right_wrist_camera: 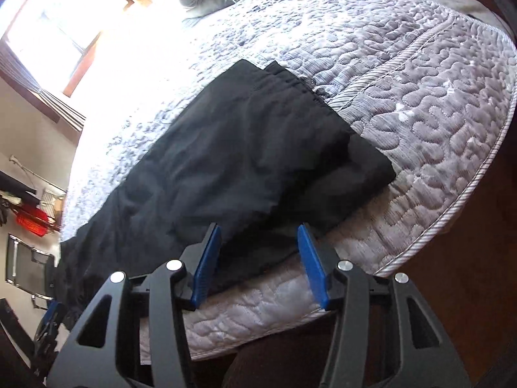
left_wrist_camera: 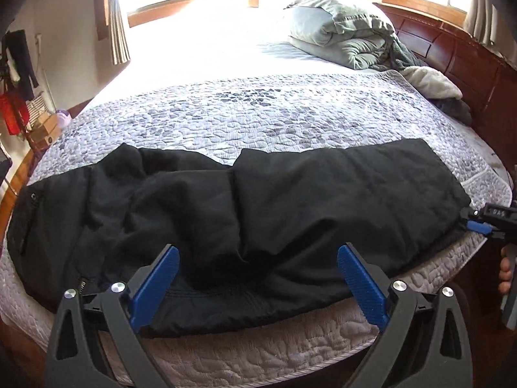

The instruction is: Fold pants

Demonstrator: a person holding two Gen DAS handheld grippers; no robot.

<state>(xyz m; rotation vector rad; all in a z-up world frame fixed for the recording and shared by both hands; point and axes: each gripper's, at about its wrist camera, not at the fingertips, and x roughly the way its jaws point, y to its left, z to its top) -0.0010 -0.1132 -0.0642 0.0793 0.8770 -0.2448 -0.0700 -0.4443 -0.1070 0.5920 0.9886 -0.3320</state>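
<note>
The black pants (left_wrist_camera: 245, 213) lie lengthwise along the near edge of the bed (left_wrist_camera: 258, 119), already doubled leg on leg, waist end to the left where a zipper shows, hems to the right. The left gripper (left_wrist_camera: 258, 268) hangs spread wide over the near edge of the cloth at mid-length, holding nothing. The right gripper (right_wrist_camera: 260, 252) is likewise parted and empty, poised at the near right corner by the hems. The fabric looks thick, soft and limp, probably light, so it should sag and crease when lifted; pinching both layers together at the hem corners seems the safest hold.
</note>
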